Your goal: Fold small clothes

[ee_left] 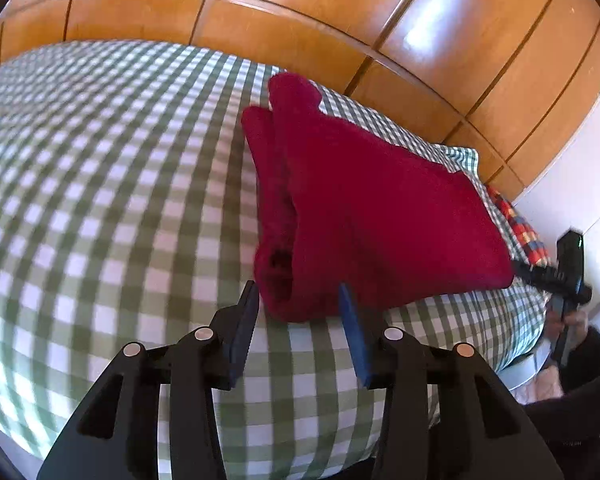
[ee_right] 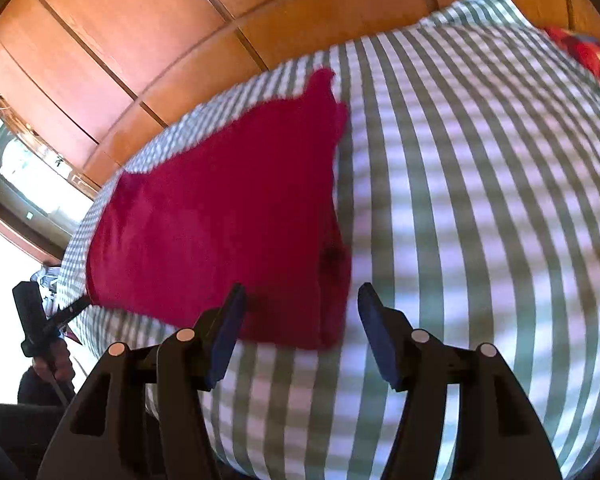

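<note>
**Both grippers parted at the near hem of the red garment**

Left wrist view, bottom of frame: left gripper [ee_left: 300,296] about half open, blue pads apart, nothing clamped. Left pad just beside the rolled near corner of the red garment [ee_left: 364,208]; right pad overlapping the garment's near edge at lower centre, whether touching or merely in front cannot be told. Right wrist view, bottom of frame: right gripper [ee_right: 302,296] parted somewhat wider, likewise holding nothing; left pad over the cloth's near hem, right pad over bare checked bedsheet [ee_right: 480,200].

Further out: garment lying flat on the bed, partly folded, layered thicker along one side, long axis running away from both grippers toward the upper centre of each frame. Each gripper at an opposite near corner, so neither clearly nearer; other gripper visible at the far right edge of the left view and lower left of the right view, at the garment's opposite corner.

Beyond: multicoloured plaid cloth [ee_left: 520,224] at right, then wooden wardrobe doors [ee_left: 300,20] across the top.

Likely judgement: near hem released or about to be regripped; next fold would carry it along the long axis.
</note>
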`<state>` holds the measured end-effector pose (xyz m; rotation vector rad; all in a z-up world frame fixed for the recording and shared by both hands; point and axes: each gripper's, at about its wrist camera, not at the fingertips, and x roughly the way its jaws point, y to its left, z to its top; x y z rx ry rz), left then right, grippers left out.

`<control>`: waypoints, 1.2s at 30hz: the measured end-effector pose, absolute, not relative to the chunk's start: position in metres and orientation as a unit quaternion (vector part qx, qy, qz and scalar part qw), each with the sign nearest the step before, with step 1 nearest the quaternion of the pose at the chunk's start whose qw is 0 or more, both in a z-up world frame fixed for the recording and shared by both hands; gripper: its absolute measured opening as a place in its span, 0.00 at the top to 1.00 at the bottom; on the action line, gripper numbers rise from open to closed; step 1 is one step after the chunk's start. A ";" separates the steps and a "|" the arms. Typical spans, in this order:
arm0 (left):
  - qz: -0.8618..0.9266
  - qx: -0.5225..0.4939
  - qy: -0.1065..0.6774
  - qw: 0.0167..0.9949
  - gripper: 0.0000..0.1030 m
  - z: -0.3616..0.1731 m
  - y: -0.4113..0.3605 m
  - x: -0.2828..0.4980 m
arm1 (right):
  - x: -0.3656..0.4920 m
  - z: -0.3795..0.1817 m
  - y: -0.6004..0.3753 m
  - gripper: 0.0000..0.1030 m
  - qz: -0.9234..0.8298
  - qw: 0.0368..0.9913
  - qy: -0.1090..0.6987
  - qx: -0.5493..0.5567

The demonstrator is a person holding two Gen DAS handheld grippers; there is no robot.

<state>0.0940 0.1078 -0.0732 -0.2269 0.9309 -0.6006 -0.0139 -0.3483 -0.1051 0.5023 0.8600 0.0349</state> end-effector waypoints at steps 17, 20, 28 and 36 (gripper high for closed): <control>-0.284 -0.111 0.439 0.845 0.95 -0.078 0.114 0.085 | -0.022 -0.122 -0.329 0.94 -0.014 0.877 0.443 0.185; -0.270 -0.113 0.450 0.844 0.95 -0.087 0.113 0.081 | -0.024 -0.120 -0.325 0.94 -0.015 0.880 0.438 0.184; -0.167 0.006 0.427 0.889 0.93 -0.044 0.084 0.072 | -0.019 -0.090 -0.330 0.49 -0.026 0.888 0.429 0.163; -0.121 0.059 0.368 0.920 0.87 -0.015 0.067 0.076 | 0.003 -0.049 -0.318 0.39 -0.029 0.922 0.363 0.131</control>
